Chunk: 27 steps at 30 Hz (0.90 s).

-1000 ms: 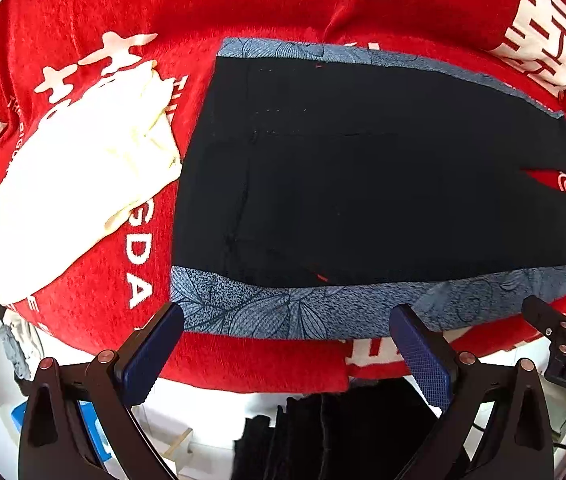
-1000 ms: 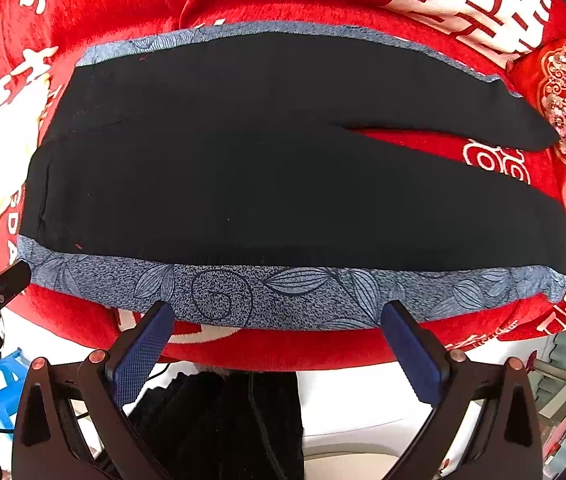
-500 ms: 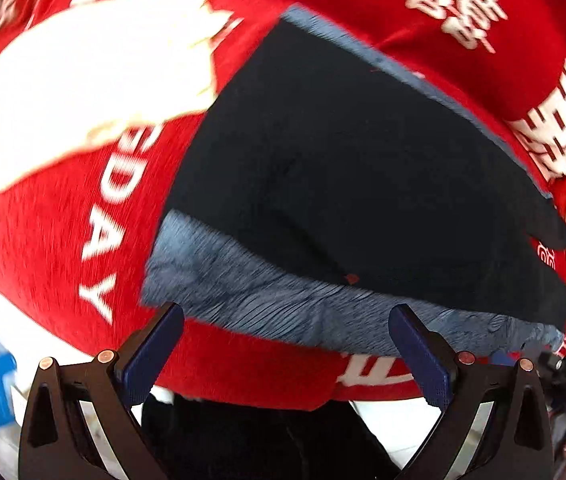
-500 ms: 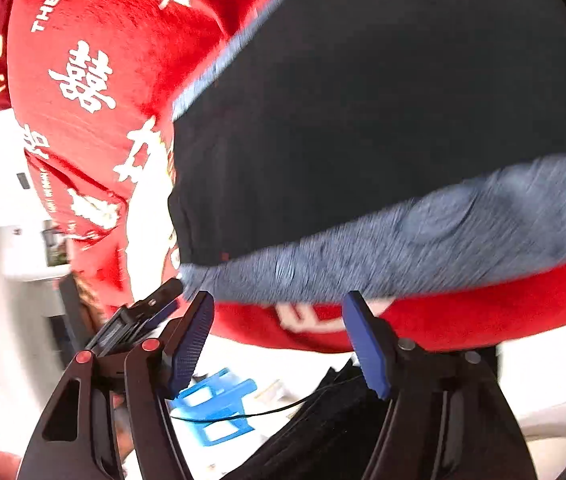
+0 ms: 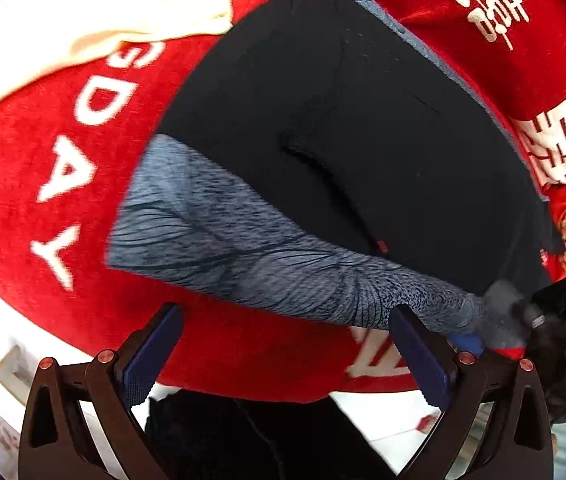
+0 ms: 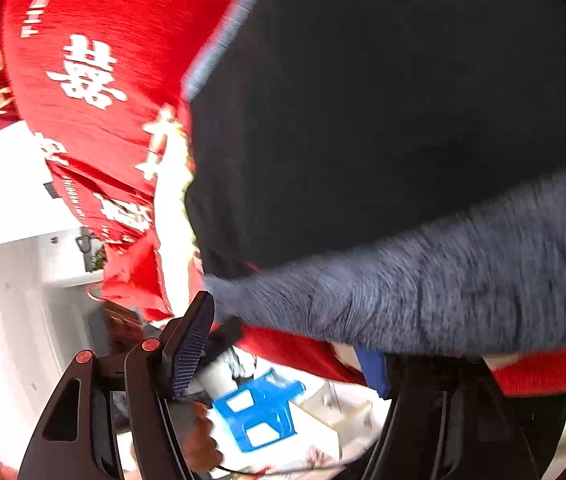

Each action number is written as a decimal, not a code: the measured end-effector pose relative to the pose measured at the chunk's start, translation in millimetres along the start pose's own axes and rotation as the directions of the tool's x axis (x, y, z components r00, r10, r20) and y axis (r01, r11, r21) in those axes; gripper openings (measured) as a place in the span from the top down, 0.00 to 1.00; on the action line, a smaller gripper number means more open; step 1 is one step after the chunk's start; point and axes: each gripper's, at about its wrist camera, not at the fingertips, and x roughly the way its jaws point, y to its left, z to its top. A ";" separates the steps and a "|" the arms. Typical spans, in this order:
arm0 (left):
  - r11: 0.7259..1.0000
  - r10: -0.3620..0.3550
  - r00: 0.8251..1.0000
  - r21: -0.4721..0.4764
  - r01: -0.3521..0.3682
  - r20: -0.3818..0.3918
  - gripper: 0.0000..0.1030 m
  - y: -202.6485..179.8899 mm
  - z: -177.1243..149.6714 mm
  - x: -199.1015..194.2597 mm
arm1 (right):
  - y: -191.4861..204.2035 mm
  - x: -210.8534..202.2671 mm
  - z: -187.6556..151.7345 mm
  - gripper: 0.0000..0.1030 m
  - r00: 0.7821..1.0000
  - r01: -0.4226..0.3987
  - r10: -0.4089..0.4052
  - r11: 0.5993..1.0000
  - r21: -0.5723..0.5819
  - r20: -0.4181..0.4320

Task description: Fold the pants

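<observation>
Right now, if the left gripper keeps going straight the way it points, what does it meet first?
Most likely the grey patterned side band of the pants, just ahead of the open left gripper. The red blanket edge lies nearer but lower; depth is unclear.

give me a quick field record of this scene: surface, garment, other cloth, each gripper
surface: red blanket with white lettering
garment: black pants with grey patterned side band, spread flat on the blanket
other cloth: cream cloth at the waist end
left gripper: open, at the band's near edge, holding nothing
right gripper: open, at the band; contact unclear, view blurred
</observation>
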 end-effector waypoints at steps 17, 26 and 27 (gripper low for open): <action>0.997 -0.033 0.999 -0.073 0.036 0.033 0.24 -19.5 31.5 4.1 | -76.9 -92.6 -14.8 0.36 0.989 -0.013 -0.008 0.990 0.141 0.147; 0.999 0.048 0.999 0.011 -0.048 0.021 0.75 -9.3 32.3 -9.6 | -104.9 -125.1 -22.7 0.94 0.968 -0.113 0.029 0.937 0.331 0.248; 0.999 0.042 0.999 0.014 -0.043 0.028 0.75 -9.9 34.2 -17.3 | -91.8 -131.8 -21.5 0.94 0.969 -0.086 0.012 0.952 0.293 0.246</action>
